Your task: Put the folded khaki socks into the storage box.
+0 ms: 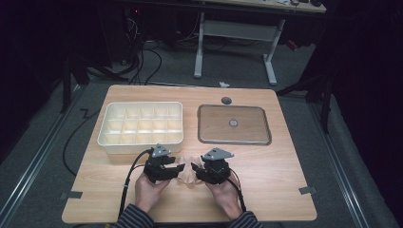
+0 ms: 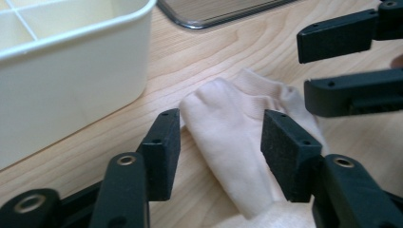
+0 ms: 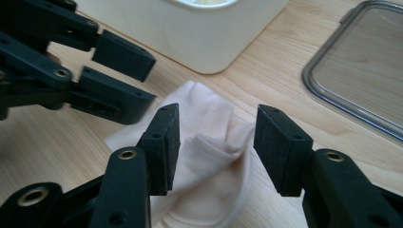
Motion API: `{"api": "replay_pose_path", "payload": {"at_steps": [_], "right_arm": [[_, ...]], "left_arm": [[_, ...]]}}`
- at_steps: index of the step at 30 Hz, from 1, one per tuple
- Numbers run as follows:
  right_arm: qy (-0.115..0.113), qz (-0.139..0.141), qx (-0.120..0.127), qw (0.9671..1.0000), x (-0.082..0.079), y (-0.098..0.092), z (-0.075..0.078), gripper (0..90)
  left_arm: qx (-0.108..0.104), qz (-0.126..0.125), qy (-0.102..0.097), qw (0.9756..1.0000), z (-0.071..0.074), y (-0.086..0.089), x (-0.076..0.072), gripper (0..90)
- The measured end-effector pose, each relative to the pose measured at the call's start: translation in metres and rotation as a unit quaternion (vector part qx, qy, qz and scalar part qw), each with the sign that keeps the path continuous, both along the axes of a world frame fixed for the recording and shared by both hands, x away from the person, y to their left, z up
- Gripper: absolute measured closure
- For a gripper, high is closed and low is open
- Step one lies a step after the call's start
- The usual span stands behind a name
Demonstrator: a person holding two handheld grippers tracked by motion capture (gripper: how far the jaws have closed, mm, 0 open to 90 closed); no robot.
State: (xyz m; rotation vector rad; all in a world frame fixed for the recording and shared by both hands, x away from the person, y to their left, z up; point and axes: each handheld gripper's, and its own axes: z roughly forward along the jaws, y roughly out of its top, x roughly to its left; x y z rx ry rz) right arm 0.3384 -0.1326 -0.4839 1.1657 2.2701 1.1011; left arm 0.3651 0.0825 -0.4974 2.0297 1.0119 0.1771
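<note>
I see one pale cream sock (image 1: pixel 186 172) lying limp on the surface, near the middle of its near edge and well back from both near corners. It is soft knit cloth with a ribbed cuff, crumpled and partly folded over itself, so a rounded fold (image 2: pixel 223 128) stands up along its middle while its edges lie flat on the wood. From the right gripper view its cloth (image 3: pixel 209 156) is bunched into a shallow crease, with a flat corner spread toward the far edge.
</note>
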Motion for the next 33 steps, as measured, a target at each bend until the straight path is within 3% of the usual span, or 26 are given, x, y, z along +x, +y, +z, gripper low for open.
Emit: {"api": "replay_pose_path", "payload": {"at_steps": [6, 13, 18, 21, 33], "right_arm": [[0.007, -0.003, -0.035, 0.9994, 0.007, 0.014, -0.011, 49.1], [0.017, -0.016, -0.043, 0.9988, 0.007, 0.005, -0.022, 49.3], [0.02, -0.021, -0.049, 0.9983, 0.004, -0.003, -0.026, 49.5], [0.028, -0.03, -0.04, 0.9984, 0.003, -0.013, -0.03, 49.3], [0.023, -0.023, -0.038, 0.9987, 0.003, -0.015, -0.039, 49.4]], "left_arm": [[0.018, 0.002, 0.018, 0.9997, -0.015, -0.008, 0.006, 45.0], [0.032, -0.003, 0.026, 0.9991, -0.023, -0.011, 0.003, 45.2], [0.048, -0.004, 0.016, 0.9987, -0.026, -0.014, -0.001, 45.3], [0.051, -0.004, 0.009, 0.9986, -0.027, -0.014, -0.004, 45.3], [0.062, 0.001, -0.004, 0.9981, -0.028, -0.016, -0.011, 45.2]]}}
